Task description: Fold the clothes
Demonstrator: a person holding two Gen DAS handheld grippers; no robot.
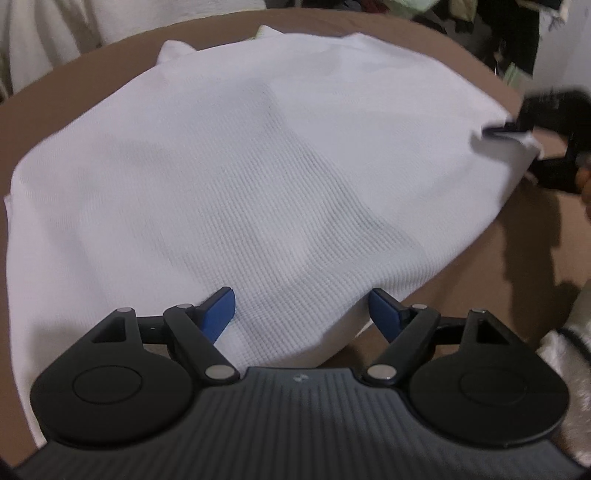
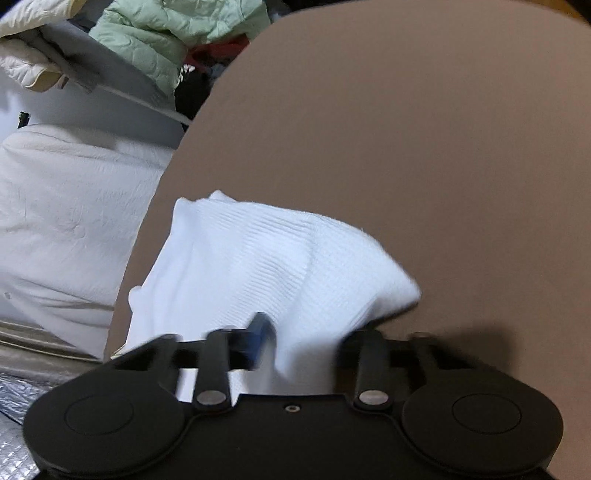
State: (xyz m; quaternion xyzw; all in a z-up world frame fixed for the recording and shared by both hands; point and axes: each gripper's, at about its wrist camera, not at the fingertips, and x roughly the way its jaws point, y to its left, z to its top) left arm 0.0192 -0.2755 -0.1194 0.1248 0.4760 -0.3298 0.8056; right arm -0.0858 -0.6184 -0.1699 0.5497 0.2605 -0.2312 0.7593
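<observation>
Spread almost under my left lens, the white ribbed garment (image 1: 258, 177) covers most of the brown worktop (image 1: 517, 258), lying flat with its near hem reaching between the blue pads. I see my left hand-held gripper (image 1: 301, 314) with its jaws wide apart, straddling that hem without pressing on it. From the right wrist view, a bunched corner of the same garment (image 2: 266, 266) rises off the worktop (image 2: 424, 147) into my right hand-held gripper (image 2: 295, 350), whose jaws are drawn in on the cloth, pinching it. Beyond the worktop edge lie a pale green jacket (image 2: 166, 33) and cream bedding (image 2: 66, 221).
</observation>
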